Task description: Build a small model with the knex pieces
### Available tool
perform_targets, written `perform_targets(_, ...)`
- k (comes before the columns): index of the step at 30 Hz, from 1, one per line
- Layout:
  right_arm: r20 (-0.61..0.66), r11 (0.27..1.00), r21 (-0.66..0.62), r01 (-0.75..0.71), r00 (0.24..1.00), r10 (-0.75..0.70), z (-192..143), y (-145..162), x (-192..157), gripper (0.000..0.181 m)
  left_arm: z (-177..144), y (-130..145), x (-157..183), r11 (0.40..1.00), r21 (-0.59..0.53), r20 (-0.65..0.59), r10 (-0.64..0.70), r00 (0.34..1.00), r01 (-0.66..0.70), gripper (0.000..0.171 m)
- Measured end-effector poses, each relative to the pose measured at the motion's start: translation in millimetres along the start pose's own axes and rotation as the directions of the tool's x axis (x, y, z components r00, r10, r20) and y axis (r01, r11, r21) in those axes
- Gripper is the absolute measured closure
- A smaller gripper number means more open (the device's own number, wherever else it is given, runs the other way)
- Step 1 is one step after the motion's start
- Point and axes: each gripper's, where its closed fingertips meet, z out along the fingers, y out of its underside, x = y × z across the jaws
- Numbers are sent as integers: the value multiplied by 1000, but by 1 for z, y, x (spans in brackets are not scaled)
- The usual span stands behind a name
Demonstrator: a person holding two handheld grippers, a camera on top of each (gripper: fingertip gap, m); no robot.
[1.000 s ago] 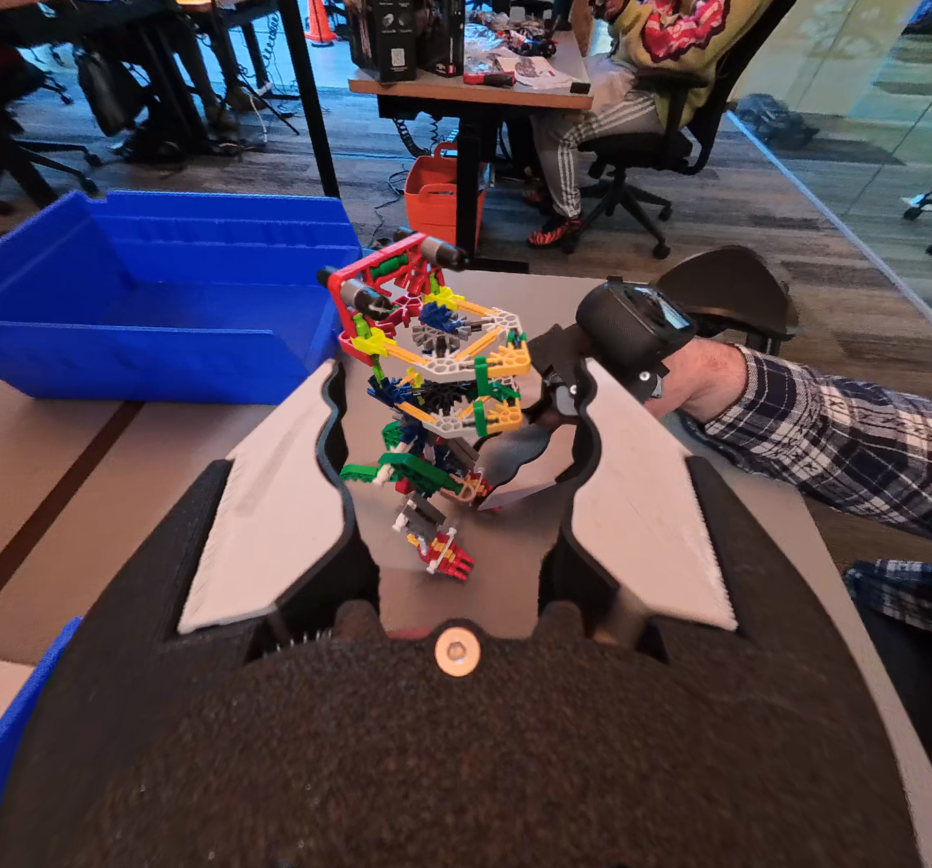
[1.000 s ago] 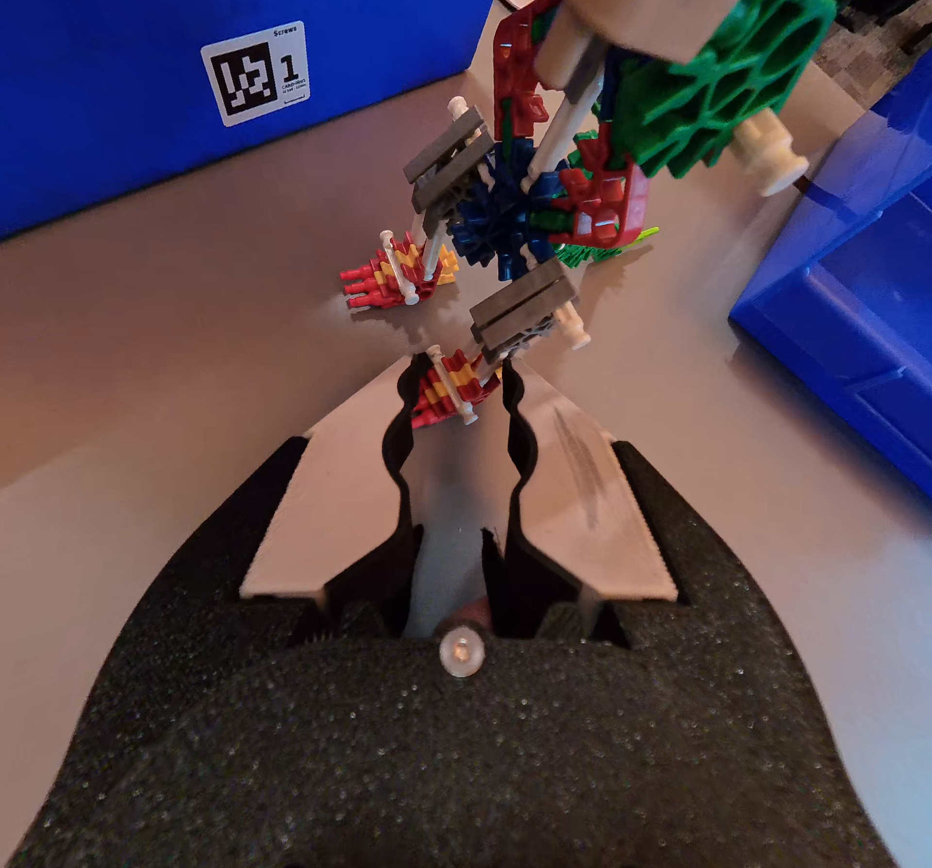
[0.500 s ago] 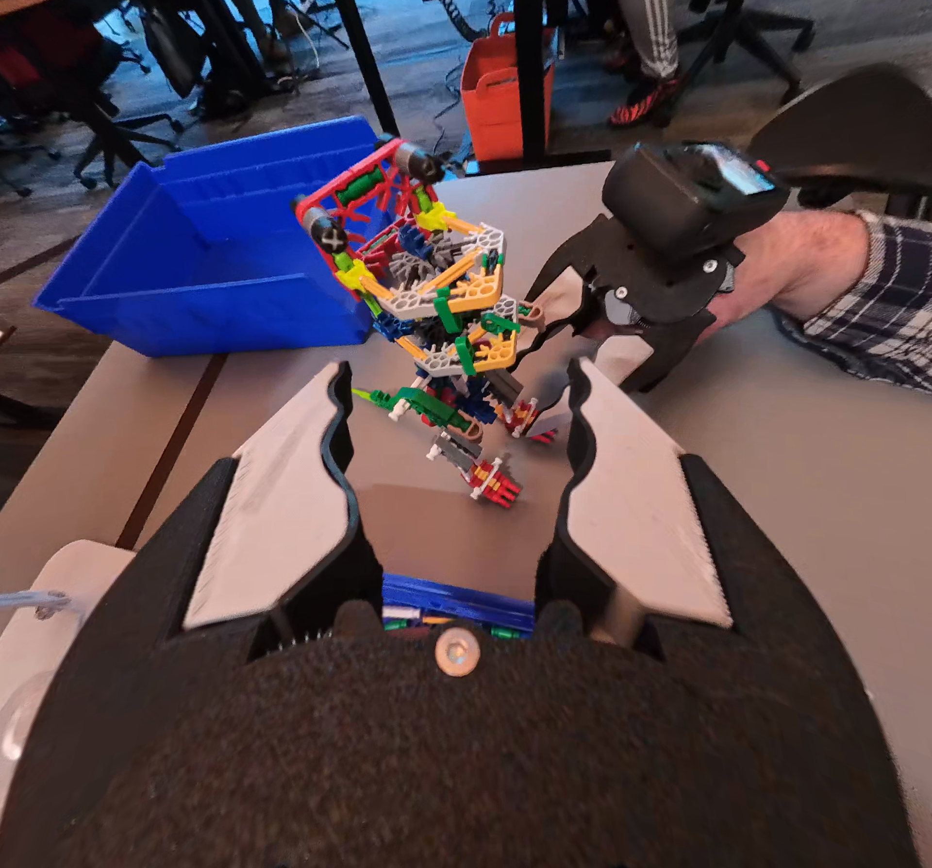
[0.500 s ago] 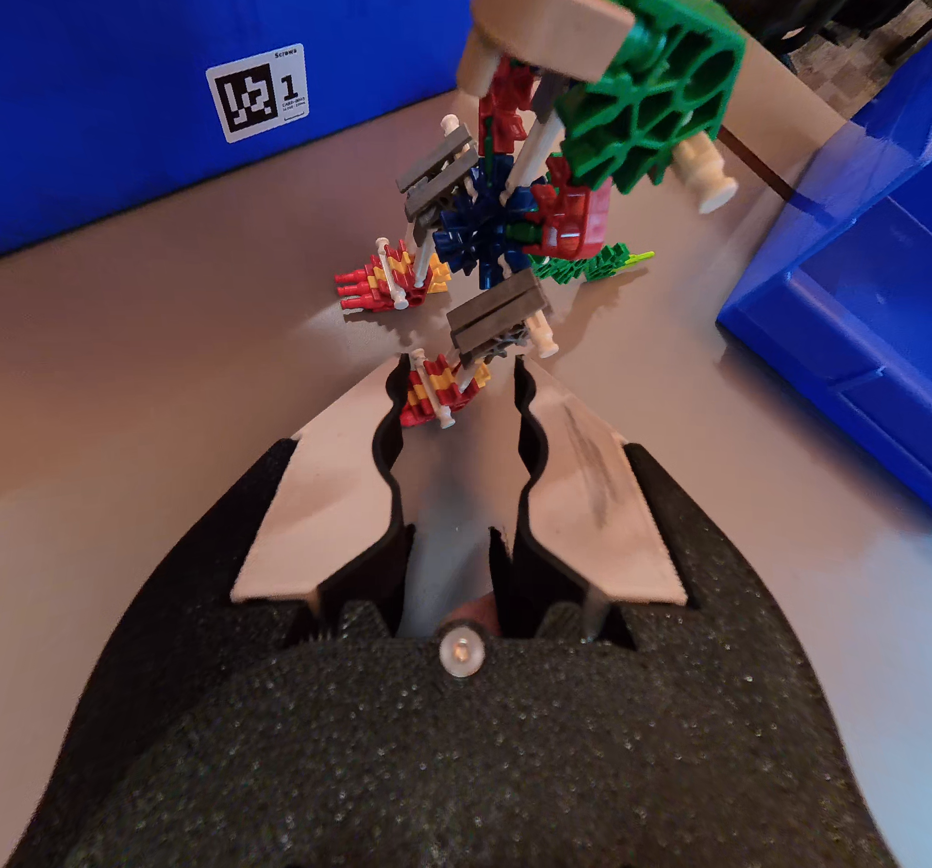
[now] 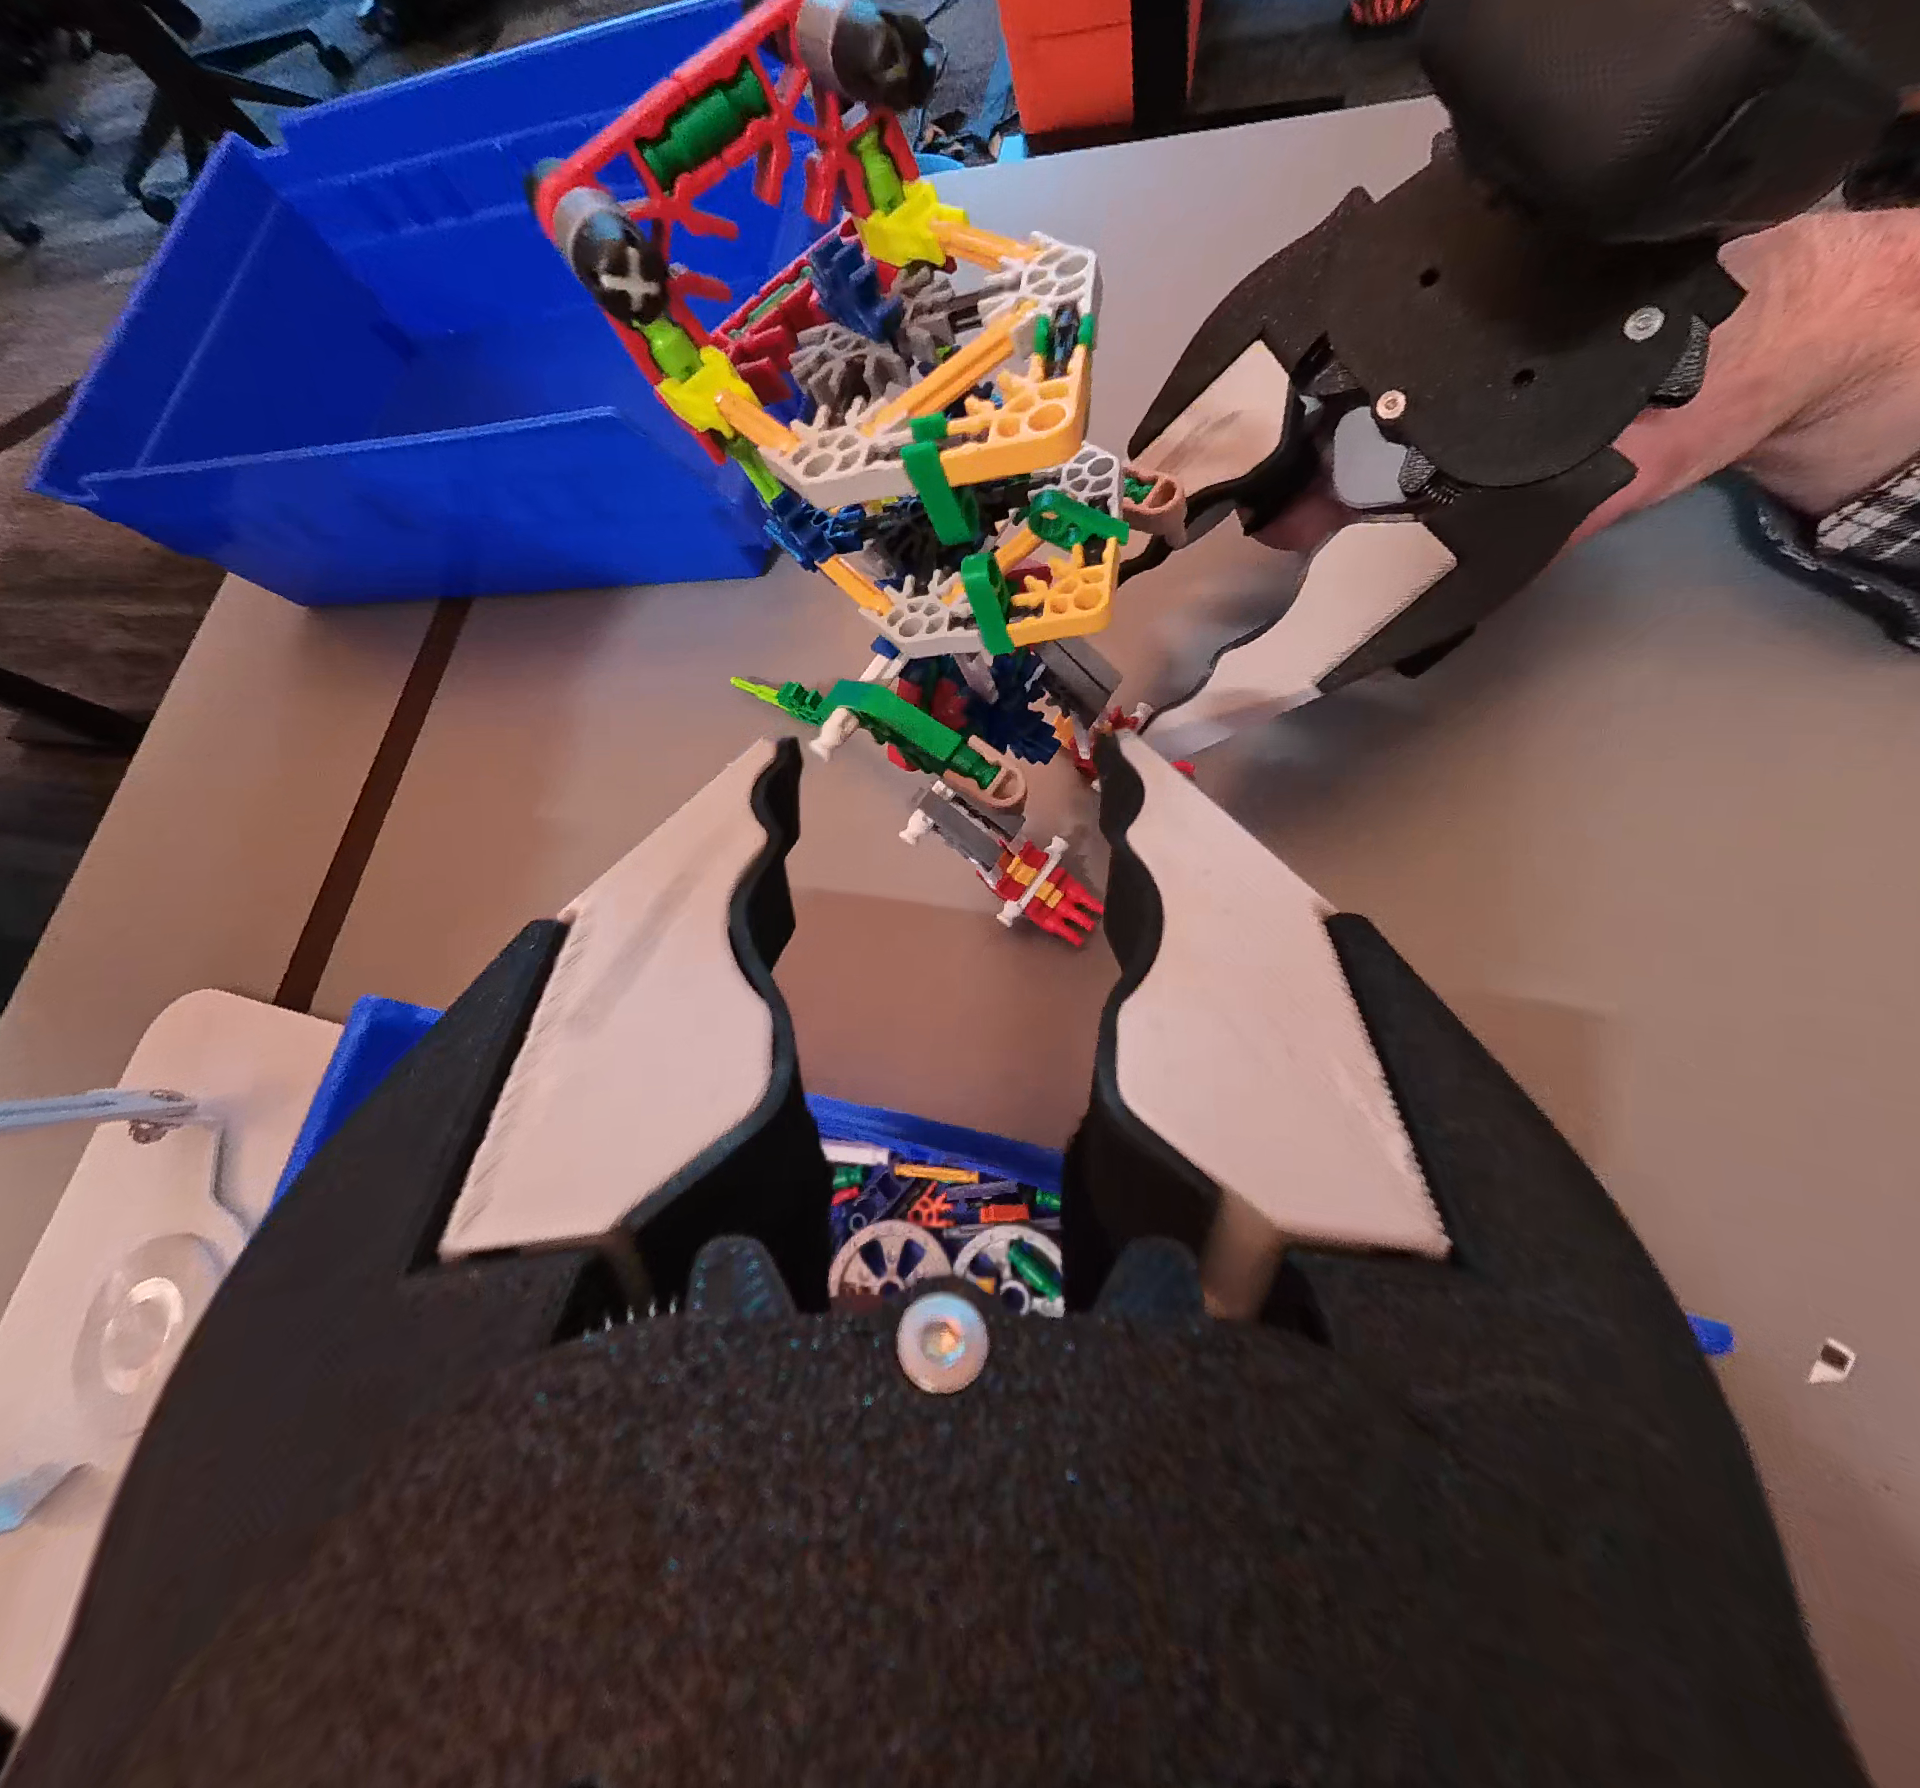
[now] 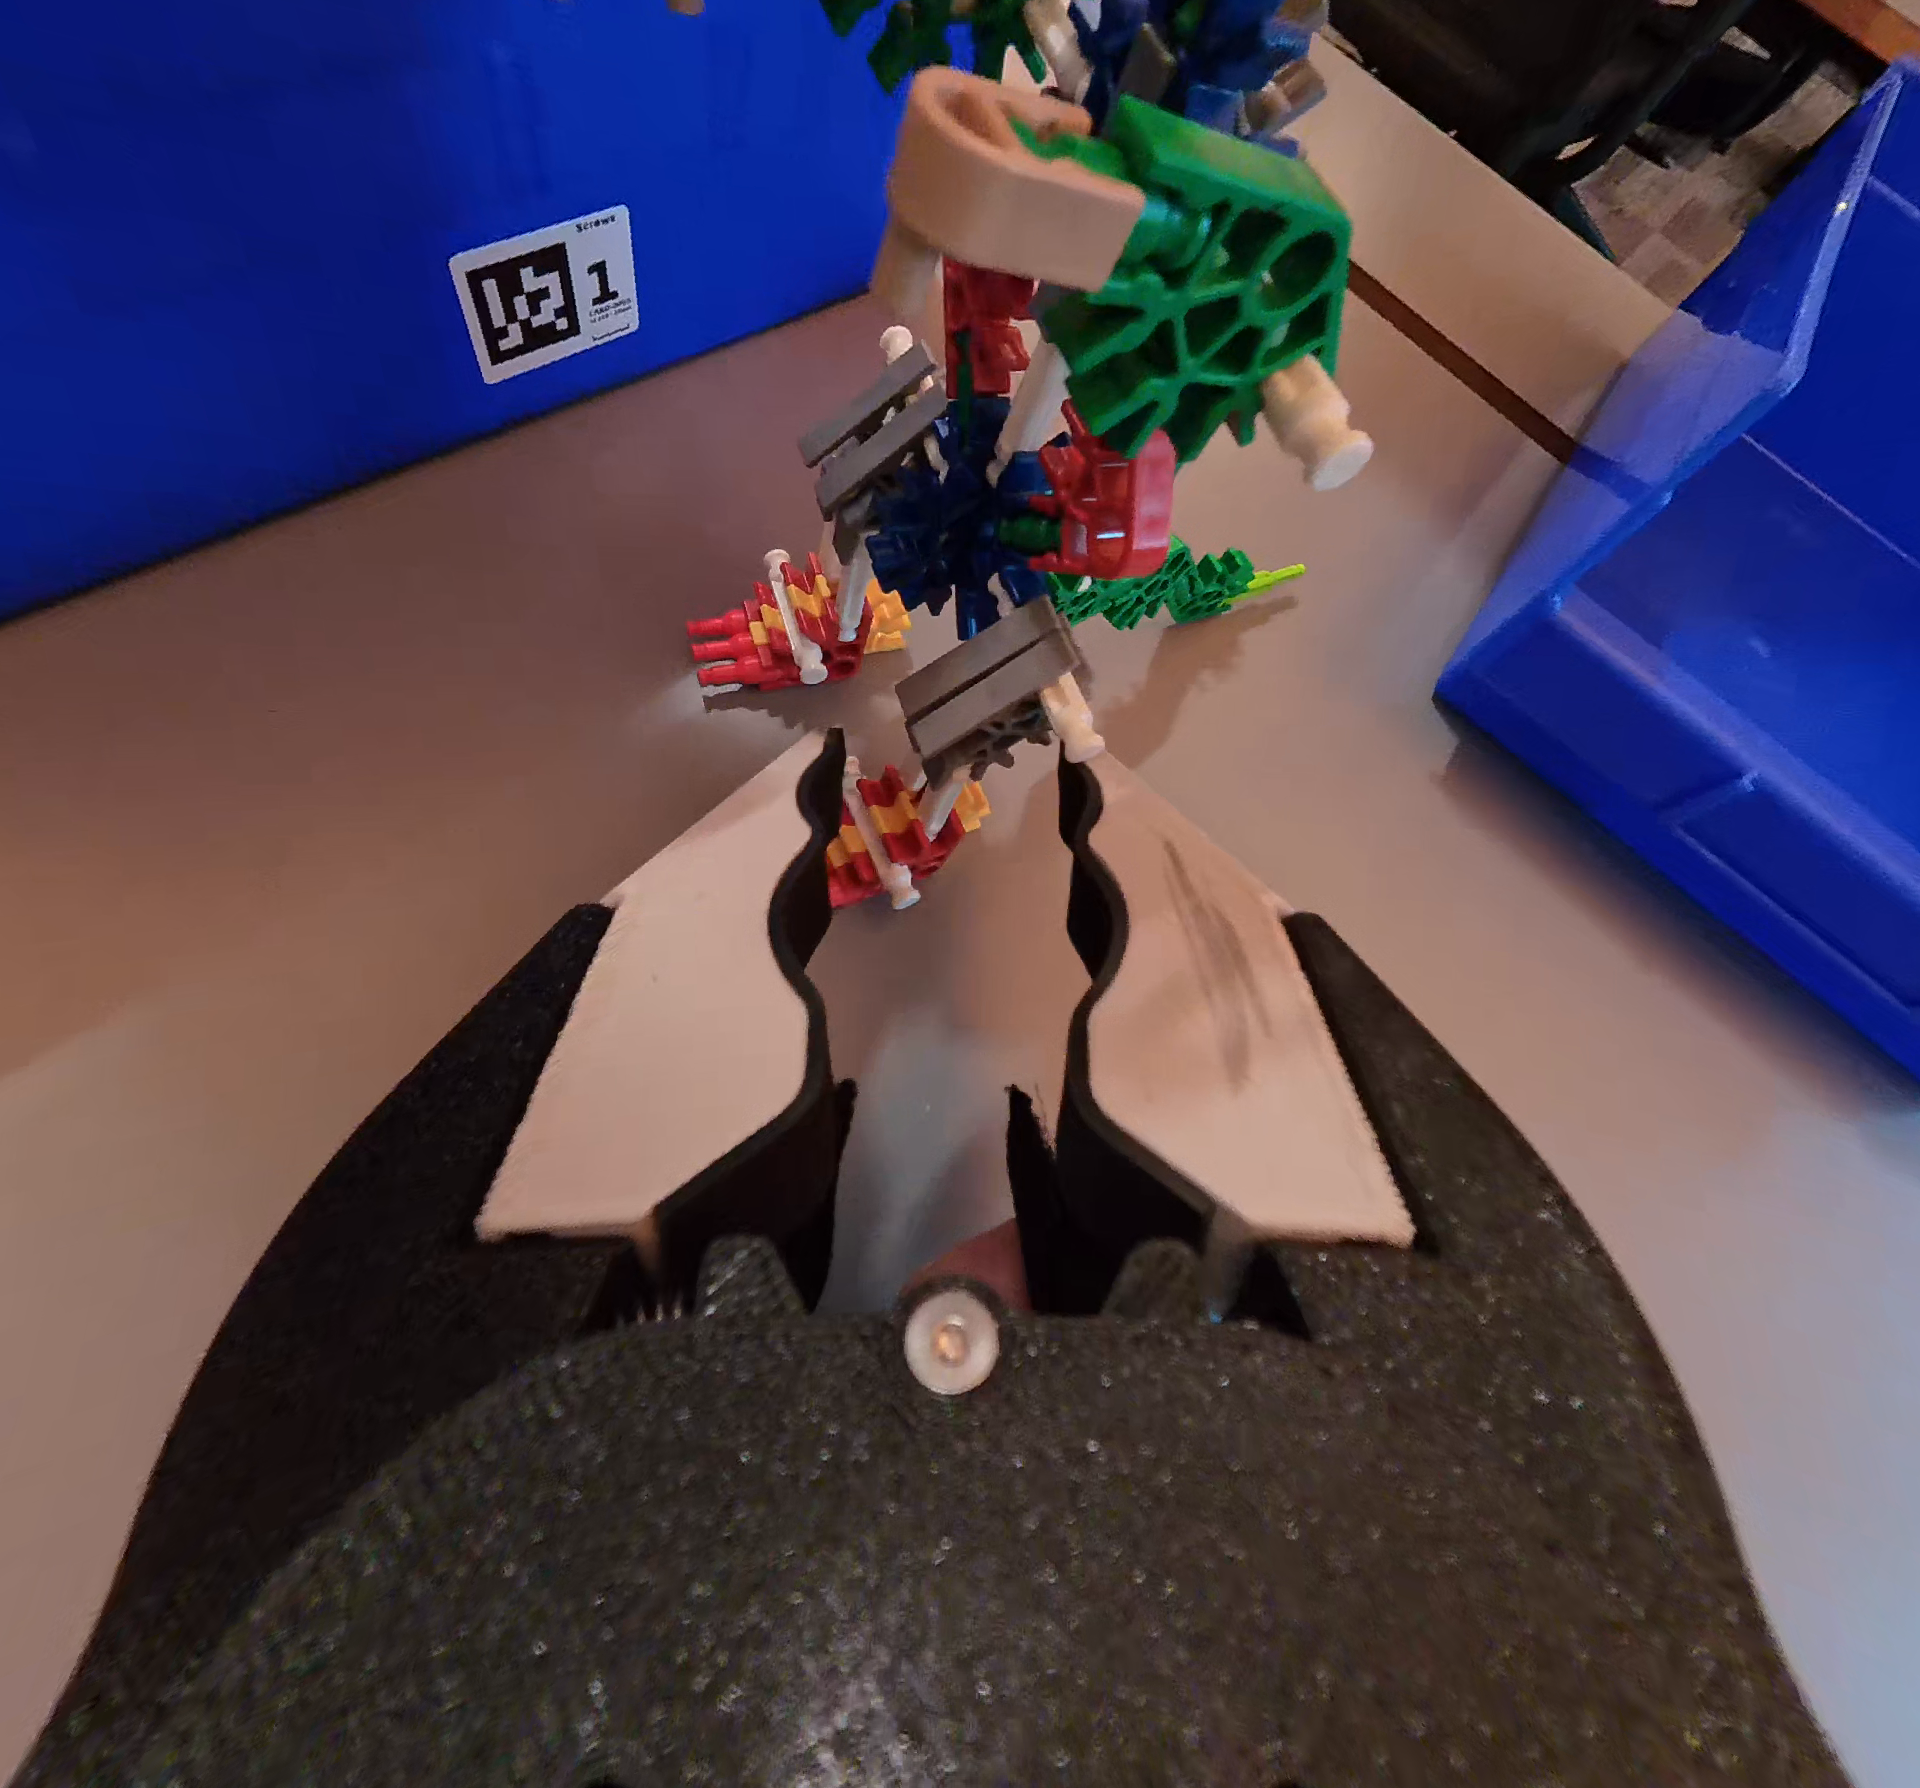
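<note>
With the right gripper's [image 6: 940,782] jaws apart around one red-and-yellow foot [image 6: 899,829] and the left gripper's [image 5: 945,772] jaws apart and empty, the tilted toy model [image 5: 914,450] could have toppled on the surface [image 5: 1558,907].

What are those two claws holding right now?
Nothing. The left gripper is open and empty. The right gripper is open around one red-and-yellow foot of the toy figure, not clamping it.

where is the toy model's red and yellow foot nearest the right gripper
In the right wrist view, the red and yellow foot sits on the table between the right gripper fingertips, nearer the left one.
</note>
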Motion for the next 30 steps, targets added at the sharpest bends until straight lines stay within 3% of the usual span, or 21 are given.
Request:
perform_targets(4,-4,1000,6,-9,1000,9,-1,-1,1,140,-24,0,-6,1000,10,29,12,999,-13,113)
perform_targets(12,-10,1000,-12,1,1000,-1,1,2,1,139,-74,28,-23,1000,-29,89,-3,996,6,113)
perform_targets(19,-5,999,-41,16,1000,-16,4,8,-1,139,-93,76,-16,977,-207,69,73,995,-57,115)
perform_targets(24,-4,998,-53,23,1000,-23,5,10,-2,139,-92,119,-3,910,-397,-41,112,993,-119,115)
perform_targets(30,-3,997,-65,28,1000,-28,5,12,-3,139,-84,175,-4,752,-635,-130,119,984,-175,109)
